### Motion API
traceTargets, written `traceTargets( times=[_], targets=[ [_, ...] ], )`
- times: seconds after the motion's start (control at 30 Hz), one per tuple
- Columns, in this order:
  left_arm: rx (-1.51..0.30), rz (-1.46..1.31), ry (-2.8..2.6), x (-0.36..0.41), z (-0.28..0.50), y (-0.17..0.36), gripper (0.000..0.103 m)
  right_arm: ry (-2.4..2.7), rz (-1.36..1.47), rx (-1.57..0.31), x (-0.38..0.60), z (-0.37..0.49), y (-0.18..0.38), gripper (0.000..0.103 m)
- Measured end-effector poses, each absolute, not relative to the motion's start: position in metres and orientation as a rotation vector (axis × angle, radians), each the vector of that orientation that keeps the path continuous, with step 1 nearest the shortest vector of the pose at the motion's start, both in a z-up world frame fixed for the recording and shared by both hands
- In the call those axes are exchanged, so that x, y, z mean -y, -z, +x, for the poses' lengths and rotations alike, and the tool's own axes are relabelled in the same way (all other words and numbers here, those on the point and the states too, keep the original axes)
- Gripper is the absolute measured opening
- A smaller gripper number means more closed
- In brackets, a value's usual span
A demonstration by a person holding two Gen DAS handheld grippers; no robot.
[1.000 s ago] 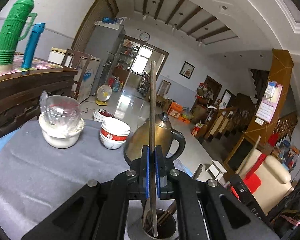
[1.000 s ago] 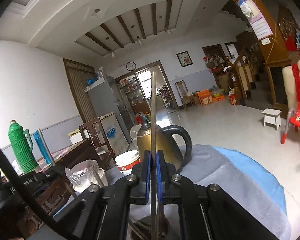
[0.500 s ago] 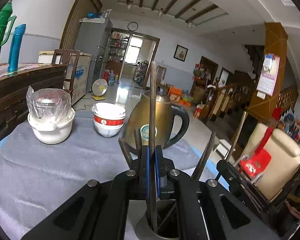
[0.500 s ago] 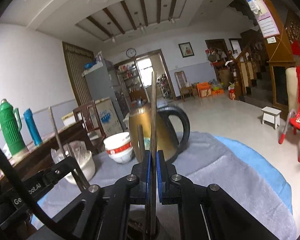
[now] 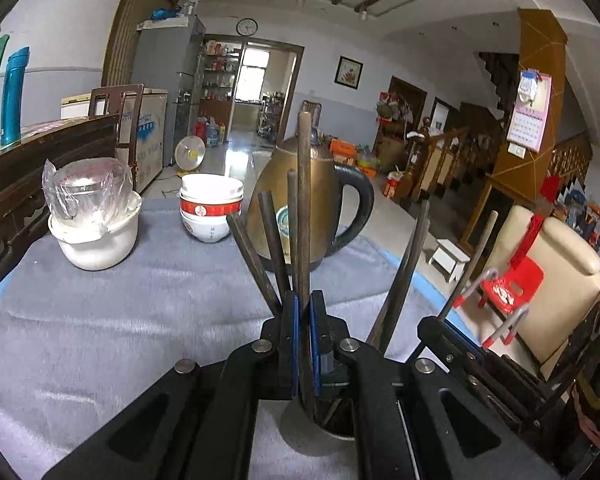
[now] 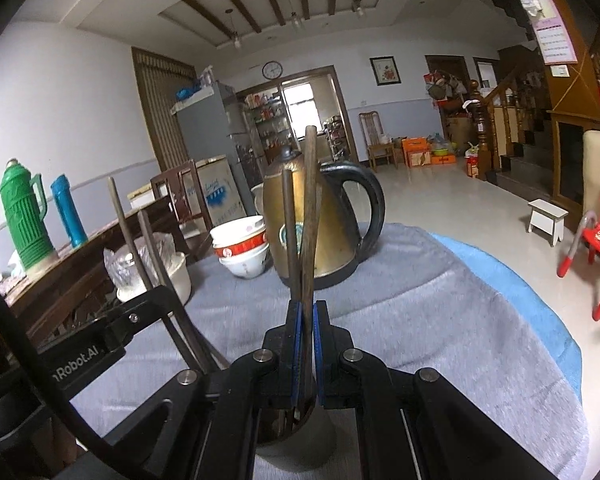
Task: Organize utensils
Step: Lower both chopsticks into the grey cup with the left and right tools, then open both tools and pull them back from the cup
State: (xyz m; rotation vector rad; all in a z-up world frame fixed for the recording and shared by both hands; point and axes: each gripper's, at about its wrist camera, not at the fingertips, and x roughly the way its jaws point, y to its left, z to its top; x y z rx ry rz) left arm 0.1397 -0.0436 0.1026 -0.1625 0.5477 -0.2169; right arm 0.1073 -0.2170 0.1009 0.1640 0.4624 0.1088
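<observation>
Left wrist view: left gripper (image 5: 304, 344) clamps a dark slim wooden chopstick (image 5: 303, 208) upright, tip inside the grey metal holder cup (image 5: 316, 436).
Right wrist view: right gripper (image 6: 305, 354) pinches a second dark chopstick (image 6: 309, 216) over that cup (image 6: 284, 446).
Step advice: release only once both tips sit deep; keep them vertical.
Beyond: brass-coloured kettle (image 5: 324, 208) on the grey tablecloth (image 5: 100, 312).
</observation>
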Motion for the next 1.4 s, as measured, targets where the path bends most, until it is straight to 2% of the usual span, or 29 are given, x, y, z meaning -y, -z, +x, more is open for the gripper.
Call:
traceTargets(
  times=[0.9,1.0,1.07,1.1,1.13,1.17,1.4],
  targets=[
    [-0.667,-0.120,0.212,0.045,0.131,-0.097,0.008,-0.110,0.130,-0.562,0.213,0.109,-0.101,0.008],
    [-0.674,-0.123,0.196,0.041,0.129,-0.101,0.016,-0.098,0.125,-0.564,0.213,0.109,-0.103,0.013],
    [-0.668,-0.133,0.184,0.036,0.127,-0.102,0.033,-0.088,0.122,-0.557,0.214,0.107,-0.106,0.024],
    [-0.660,-0.138,0.175,0.032,0.124,-0.105,0.038,-0.085,0.123,-0.551,0.214,0.105,-0.108,0.040],
    [-0.654,-0.140,0.169,0.030,0.123,-0.106,0.044,-0.081,0.123,-0.546,0.214,0.103,-0.109,0.063],
    [-0.643,-0.141,0.161,0.026,0.119,-0.109,0.048,-0.075,0.123,-0.527,0.215,0.099,-0.112,0.068],
    [-0.617,-0.128,0.101,0.004,0.093,-0.123,0.076,-0.053,0.100,-0.475,0.222,0.068,-0.135,0.068]
  ],
)
